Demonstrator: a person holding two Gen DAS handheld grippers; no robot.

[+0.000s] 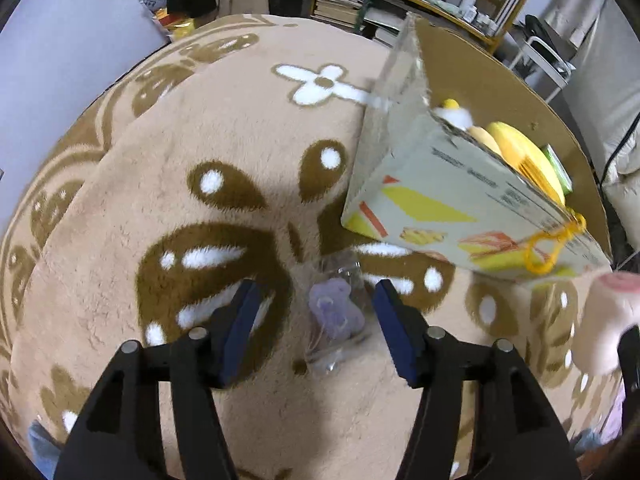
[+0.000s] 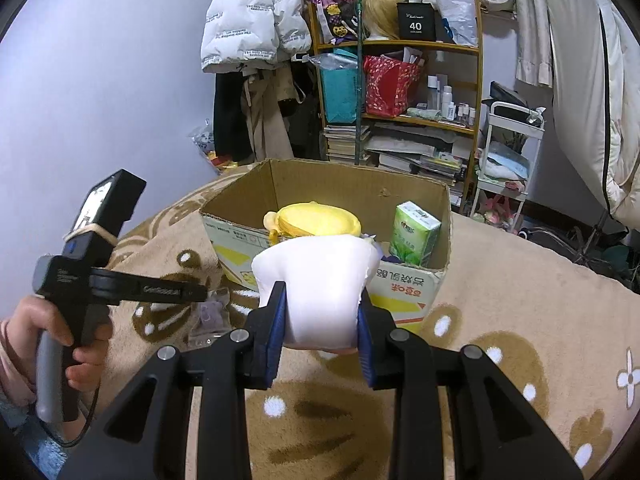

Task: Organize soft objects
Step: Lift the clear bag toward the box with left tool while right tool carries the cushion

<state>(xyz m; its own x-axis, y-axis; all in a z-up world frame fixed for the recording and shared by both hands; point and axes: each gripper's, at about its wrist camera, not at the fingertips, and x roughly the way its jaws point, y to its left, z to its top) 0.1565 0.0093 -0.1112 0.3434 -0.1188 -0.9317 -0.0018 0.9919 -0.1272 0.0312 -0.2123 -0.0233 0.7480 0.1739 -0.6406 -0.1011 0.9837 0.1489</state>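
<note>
My left gripper [image 1: 314, 312] is open, its jaws either side of a small purple bear toy in a clear plastic bag [image 1: 334, 312] lying on the beige butterfly blanket [image 1: 200, 128]. The bagged toy also shows in the right wrist view [image 2: 212, 314], under the left gripper [image 2: 192, 292]. My right gripper [image 2: 322, 320] is shut on a white plush toy [image 2: 320, 288], held above the blanket in front of the open cardboard box [image 2: 416, 288]. The box [image 1: 440, 200] holds a yellow plush pouch [image 2: 316, 220] and a green tissue pack [image 2: 414, 234]. The white plush shows at the left view's right edge [image 1: 604, 320].
A wooden shelf [image 2: 400, 80] with books, bags and bottles stands behind the box. A white puffer jacket [image 2: 252, 16] hangs at the back. A white trolley [image 2: 508, 160] stands to the right. A yellow plastic clip [image 1: 548, 248] hangs over the box's near wall.
</note>
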